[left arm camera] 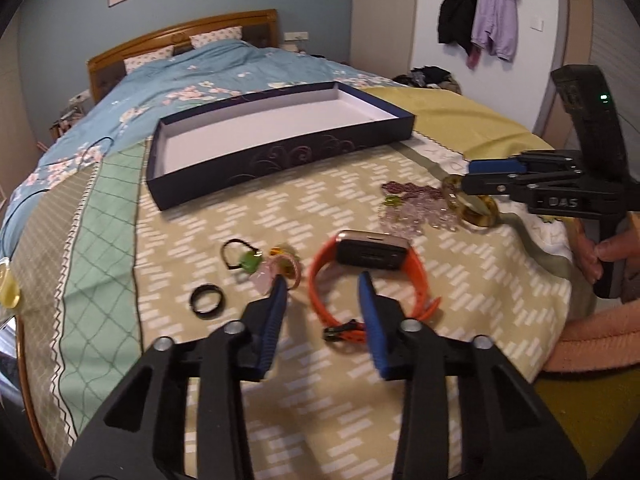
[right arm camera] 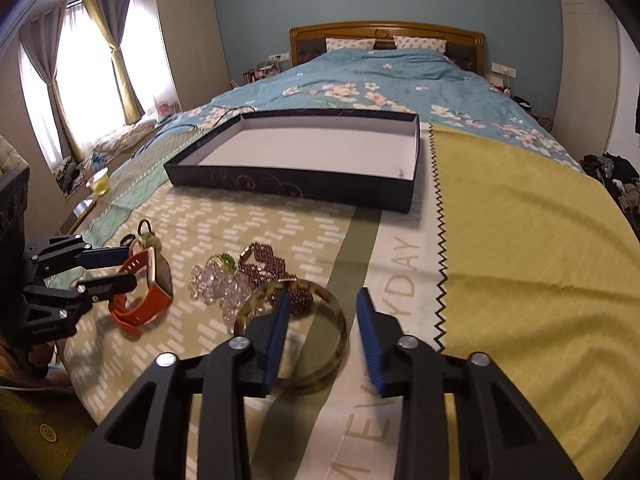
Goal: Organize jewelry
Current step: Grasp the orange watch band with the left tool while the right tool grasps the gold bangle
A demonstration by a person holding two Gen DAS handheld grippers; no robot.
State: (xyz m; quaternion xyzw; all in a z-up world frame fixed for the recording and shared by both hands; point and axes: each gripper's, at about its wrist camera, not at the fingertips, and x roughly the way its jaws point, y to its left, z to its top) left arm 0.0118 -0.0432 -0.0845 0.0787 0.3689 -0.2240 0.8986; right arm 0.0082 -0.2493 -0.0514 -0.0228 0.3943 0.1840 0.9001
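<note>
The orange watch stood on edge, face toward the box; both the left hand-held gripper and the right hand-held gripper were spread, gripping nothing.

The left tool covers the near part of the orange watch strap, and the small charms beside it are too blurred to name. In the right wrist view, the right tool hides part of the bangle rim, and the clear beads stay indistinct.
</note>
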